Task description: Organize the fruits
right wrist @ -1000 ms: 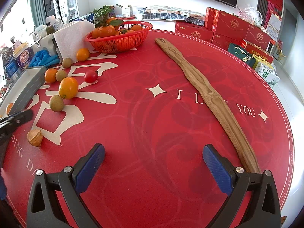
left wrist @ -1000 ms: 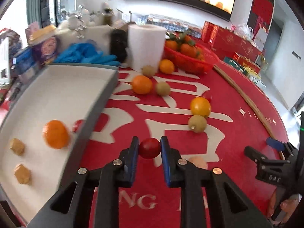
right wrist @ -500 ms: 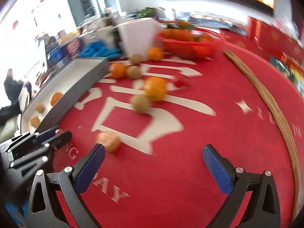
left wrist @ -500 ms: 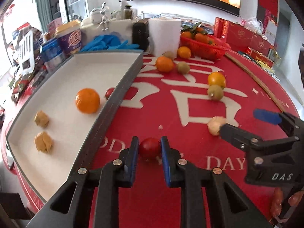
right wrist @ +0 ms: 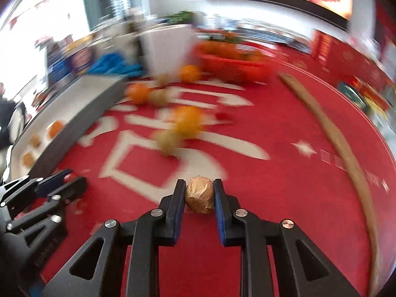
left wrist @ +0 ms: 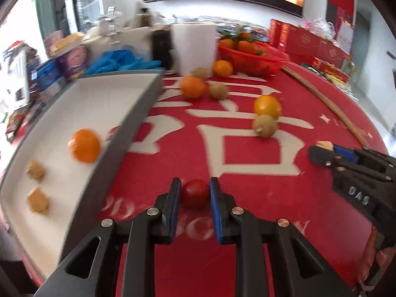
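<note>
Left gripper (left wrist: 194,193) is clamped on a small red tomato (left wrist: 194,192), carrying it just above the red tablecloth (left wrist: 247,173). Right gripper (right wrist: 199,194) has its jaws pressed on a wrinkled brown fruit (right wrist: 200,194), pads tight on both sides. Left of them, the white tray (left wrist: 138,109) holds an orange (left wrist: 85,144) and two brown pieces. Beyond, loose oranges and kiwis dot the cloth, then the red basket (left wrist: 252,59) of mandarins at the back.

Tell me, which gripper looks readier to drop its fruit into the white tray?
Probably the left gripper: it is shut on a cherry tomato right beside the tray. The right gripper, holding a tan walnut-like fruit, sits farther away.
</note>
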`<state>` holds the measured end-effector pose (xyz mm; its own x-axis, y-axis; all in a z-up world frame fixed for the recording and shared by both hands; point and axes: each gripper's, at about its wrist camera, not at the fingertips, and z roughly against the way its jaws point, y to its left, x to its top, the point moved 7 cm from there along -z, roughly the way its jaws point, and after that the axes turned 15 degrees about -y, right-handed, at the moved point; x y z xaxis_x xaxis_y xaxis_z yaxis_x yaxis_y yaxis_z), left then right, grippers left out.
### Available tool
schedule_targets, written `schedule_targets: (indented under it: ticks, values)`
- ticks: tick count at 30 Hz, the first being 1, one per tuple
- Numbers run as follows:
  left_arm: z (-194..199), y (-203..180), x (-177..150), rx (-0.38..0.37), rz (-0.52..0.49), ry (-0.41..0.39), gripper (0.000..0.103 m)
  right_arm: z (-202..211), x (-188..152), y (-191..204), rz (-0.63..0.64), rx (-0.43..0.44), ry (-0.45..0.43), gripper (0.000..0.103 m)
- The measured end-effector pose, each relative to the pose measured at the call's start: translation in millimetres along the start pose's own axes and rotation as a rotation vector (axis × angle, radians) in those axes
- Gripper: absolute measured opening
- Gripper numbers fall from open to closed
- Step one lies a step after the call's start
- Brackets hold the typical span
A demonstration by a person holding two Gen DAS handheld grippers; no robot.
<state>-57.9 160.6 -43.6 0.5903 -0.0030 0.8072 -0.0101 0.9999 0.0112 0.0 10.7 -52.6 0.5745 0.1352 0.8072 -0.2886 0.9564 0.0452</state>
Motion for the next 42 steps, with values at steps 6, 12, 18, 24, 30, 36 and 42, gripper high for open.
schedule_targets:
  ticks: [6, 12, 18, 24, 30, 36, 42]
  values:
    - [-14.2, -20.3, 10.8, 0.002, -0.103, -0.009, 0.025, 12.8, -4.2, -54.8, -0.049, -0.107, 0.0, 0.024]
    - [-25.6, 5.5, 11.0, 0.003, 0.019, 0.028, 0.08, 7.4, -3.1, -54.8, -0.005, -0.134, 0.017, 0.094]
    - [-35.4, -5.2, 10.4, -0.039, -0.009, 0.061, 0.103, 0.4, -6.0, -56.2, -0.014, -0.112, 0.062, 0.103]
    - [-36.0, -8.3, 10.3, -0.044, -0.016, 0.06, 0.103, 0.9, -7.3, -56.6, -0.019, -0.116, 0.06, 0.103]
    - [-35.8, -8.2, 10.3, -0.044, -0.016, 0.06, 0.103, 1.8, -7.2, -55.9, -0.019, -0.117, 0.059, 0.103]
    - [-35.9, -8.2, 10.4, -0.044, -0.016, 0.06, 0.103, 1.7, -7.3, -56.0, -0.019, -0.117, 0.059, 0.103]
    - [-36.0, -8.1, 10.4, -0.044, -0.016, 0.06, 0.103, 1.8, -7.4, -56.1, -0.019, -0.117, 0.059, 0.103]
